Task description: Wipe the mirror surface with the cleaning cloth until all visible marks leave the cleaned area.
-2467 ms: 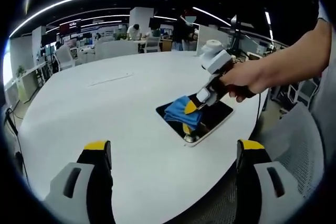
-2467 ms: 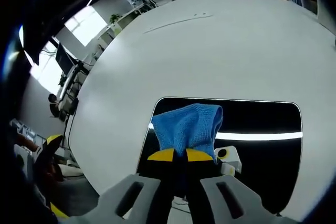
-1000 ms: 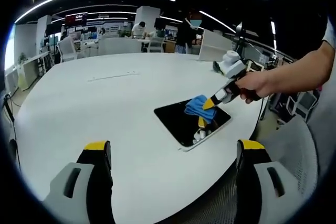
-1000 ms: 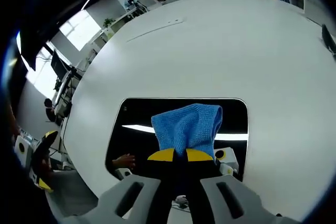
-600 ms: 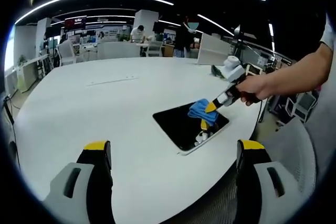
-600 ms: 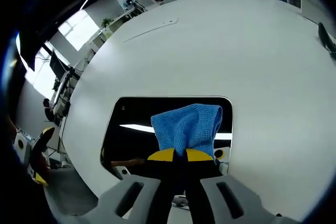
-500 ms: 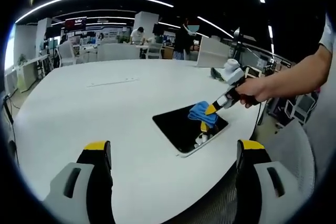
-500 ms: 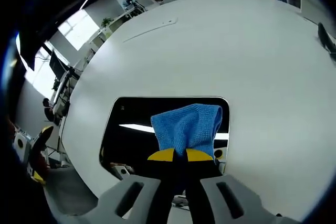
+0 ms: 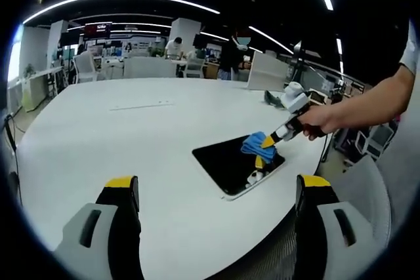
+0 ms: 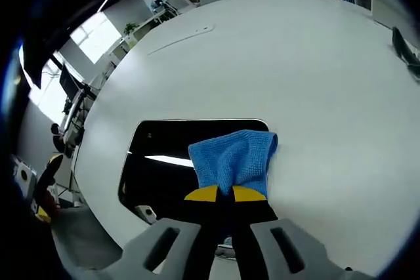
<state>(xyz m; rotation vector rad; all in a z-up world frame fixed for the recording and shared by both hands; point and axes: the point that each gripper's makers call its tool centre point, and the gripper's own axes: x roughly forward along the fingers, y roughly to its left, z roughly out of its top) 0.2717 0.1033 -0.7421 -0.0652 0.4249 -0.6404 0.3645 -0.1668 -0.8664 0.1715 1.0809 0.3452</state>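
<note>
A dark rectangular mirror (image 9: 231, 163) (image 10: 164, 162) lies flat on the round white table (image 9: 118, 136) (image 10: 275, 63), near its edge. My right gripper (image 10: 226, 193) (image 9: 265, 140) is shut on a blue cleaning cloth (image 10: 234, 158) (image 9: 252, 144), which rests on the mirror's right end and hangs over its border. A person's hand (image 9: 315, 119) holds that gripper. My left gripper (image 9: 213, 185) hovers open over the table's near side, well short of the mirror, with nothing between its jaws.
A small dark object (image 10: 403, 44) (image 9: 272, 98) lies on the table beyond the mirror. Office desks, chairs and people stand at the back (image 9: 170, 57). A mesh chair (image 9: 367, 195) sits at the table's right edge.
The right gripper has dragged the cloth along the mirror towards its right end, from the middle to the border. The left gripper has stayed open and nearly still.
</note>
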